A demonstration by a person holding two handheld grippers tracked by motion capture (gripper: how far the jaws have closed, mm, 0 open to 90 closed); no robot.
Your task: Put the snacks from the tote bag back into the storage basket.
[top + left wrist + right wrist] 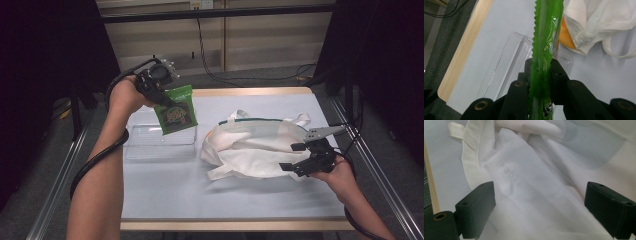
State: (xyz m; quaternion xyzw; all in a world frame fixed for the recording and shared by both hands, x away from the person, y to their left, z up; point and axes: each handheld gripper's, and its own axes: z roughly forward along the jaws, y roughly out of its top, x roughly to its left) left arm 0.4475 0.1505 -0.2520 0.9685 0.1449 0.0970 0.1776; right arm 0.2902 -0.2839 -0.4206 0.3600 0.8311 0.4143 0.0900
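High view: left gripper [161, 95] pinches the green packet [176, 111] by its top edge, hanging over the clear tray [145, 142]. Right gripper [300, 156], jaws spread, rests at the white bag [250, 145], well right of the packet.

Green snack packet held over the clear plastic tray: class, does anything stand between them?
Nothing visible does. The left gripper holds the green snack packet above the clear plastic tray; the white cloth bag lies beside it.
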